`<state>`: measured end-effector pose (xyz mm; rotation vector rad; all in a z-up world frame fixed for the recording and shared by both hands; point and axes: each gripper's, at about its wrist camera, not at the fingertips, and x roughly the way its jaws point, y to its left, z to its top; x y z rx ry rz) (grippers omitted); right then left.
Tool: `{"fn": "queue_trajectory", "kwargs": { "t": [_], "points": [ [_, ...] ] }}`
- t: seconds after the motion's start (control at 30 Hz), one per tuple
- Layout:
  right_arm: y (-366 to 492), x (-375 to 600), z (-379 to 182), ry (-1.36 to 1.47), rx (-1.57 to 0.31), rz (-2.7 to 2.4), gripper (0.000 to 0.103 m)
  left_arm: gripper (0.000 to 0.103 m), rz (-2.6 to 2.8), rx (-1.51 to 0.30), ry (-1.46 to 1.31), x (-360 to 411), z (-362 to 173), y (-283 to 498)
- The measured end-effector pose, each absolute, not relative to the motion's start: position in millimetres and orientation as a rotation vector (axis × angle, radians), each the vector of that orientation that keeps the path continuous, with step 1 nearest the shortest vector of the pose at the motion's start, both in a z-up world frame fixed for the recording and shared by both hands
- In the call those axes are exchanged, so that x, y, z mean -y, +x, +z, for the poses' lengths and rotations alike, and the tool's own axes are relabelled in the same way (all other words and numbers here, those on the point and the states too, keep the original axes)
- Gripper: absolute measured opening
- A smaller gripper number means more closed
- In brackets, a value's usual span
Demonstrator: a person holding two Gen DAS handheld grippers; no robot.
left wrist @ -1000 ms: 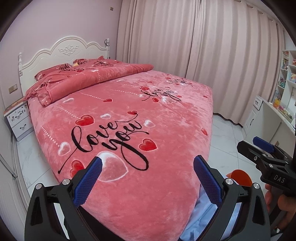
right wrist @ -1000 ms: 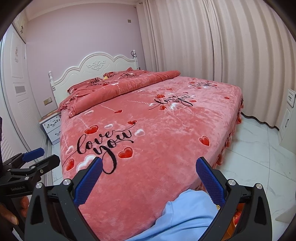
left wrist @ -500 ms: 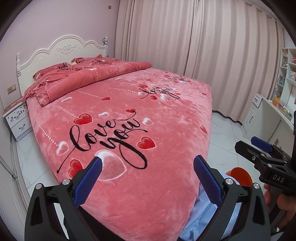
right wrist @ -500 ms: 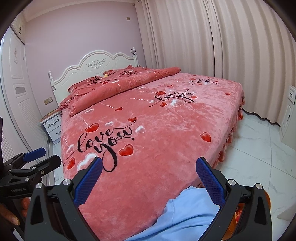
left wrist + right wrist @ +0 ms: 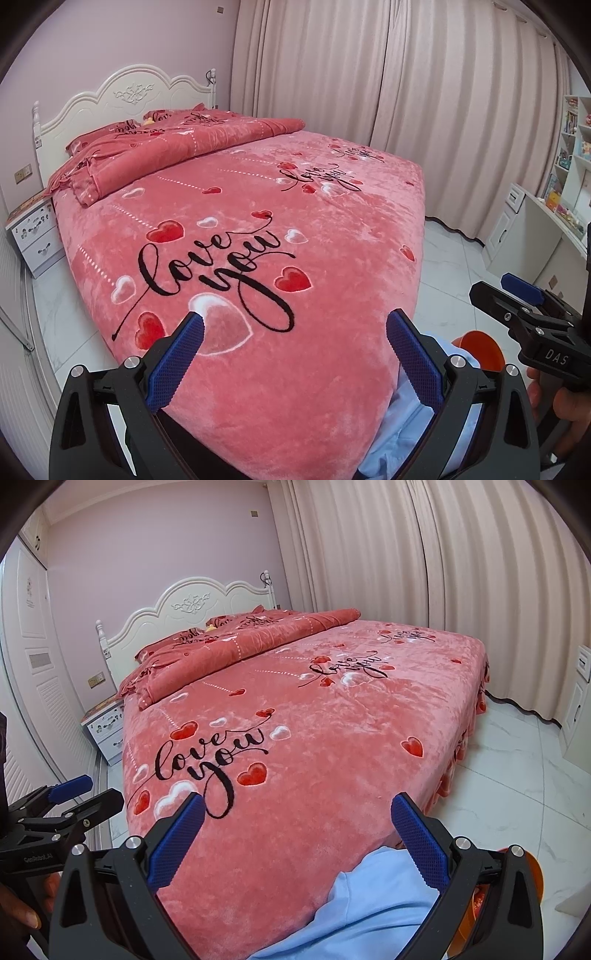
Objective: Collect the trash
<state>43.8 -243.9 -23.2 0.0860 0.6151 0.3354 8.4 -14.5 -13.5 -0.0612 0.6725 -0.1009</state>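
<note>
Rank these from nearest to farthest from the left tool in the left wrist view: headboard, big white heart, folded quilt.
1. Big white heart: between the left tool's fingertips, on the bedspread.
2. Folded quilt: across the bed's far end, left.
3. Headboard: behind the quilt, against the wall.

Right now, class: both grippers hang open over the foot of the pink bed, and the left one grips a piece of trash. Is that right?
Not quite. The left gripper is open and holds nothing, as the left wrist view shows. The right gripper is open too, over the pink bed.

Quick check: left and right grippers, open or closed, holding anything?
Left gripper: open, holding nothing, above the bed.
Right gripper: open, holding nothing.
</note>
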Motion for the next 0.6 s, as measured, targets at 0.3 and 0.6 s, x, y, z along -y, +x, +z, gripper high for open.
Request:
{"fn": "queue_trajectory", "kwargs": {
  "t": [0.3, 0.6],
  "points": [
    [44.7, 243.6, -25.0, 0.088, -0.621, 0.336, 0.099, 0.097, -0.105, -0.682, -0.059, 18.5, -15.3, 8.1],
    [46.3, 243.4, -26.6, 0.088, -0.626, 0.335, 0.099, 0.097, -0.115, -0.686, -0.06, 20.3, -16.1, 8.5]
  ]
}}
